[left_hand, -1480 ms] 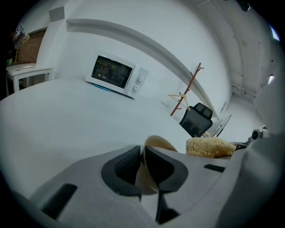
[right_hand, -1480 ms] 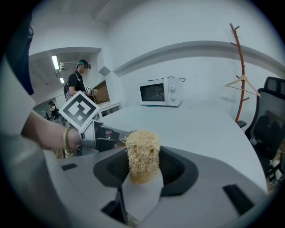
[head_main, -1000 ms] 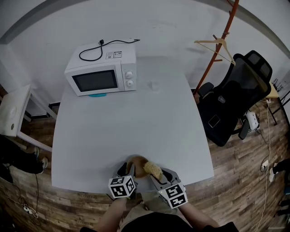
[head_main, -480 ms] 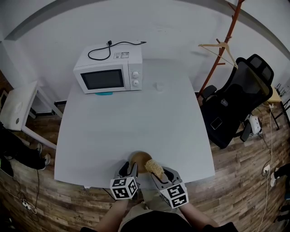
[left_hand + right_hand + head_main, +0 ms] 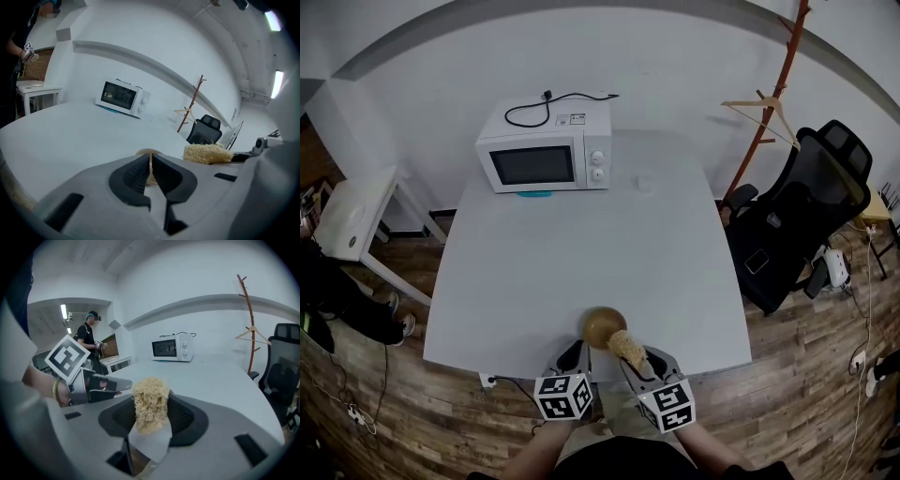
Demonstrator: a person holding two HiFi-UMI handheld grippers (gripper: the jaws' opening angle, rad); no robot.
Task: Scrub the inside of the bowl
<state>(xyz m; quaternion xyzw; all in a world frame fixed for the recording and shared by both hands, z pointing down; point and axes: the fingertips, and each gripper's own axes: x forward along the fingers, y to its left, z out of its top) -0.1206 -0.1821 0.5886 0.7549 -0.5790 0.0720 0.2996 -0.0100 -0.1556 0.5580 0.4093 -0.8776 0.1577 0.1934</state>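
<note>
At the near edge of the white table [image 5: 581, 253], in the head view, the round tan bowl [image 5: 605, 324] lies just ahead of both claws, the left gripper [image 5: 577, 350] at its near-left rim; in the left gripper view the ribbed pads [image 5: 133, 174] have just been closing and pinch that thin rim edge-on. In the right gripper view the right gripper [image 5: 151, 414] is clamped on a coarse, fibrous scrubber [image 5: 150, 394] standing upright; I judge the bowl's hollow lies ahead and leftward of it.

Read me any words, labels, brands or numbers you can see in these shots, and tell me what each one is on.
Sticker on top of the microwave: print too small to read.
Cubes on the left gripper and right gripper: square marker patterns, no letters.
Nothing else carries readable text.
</note>
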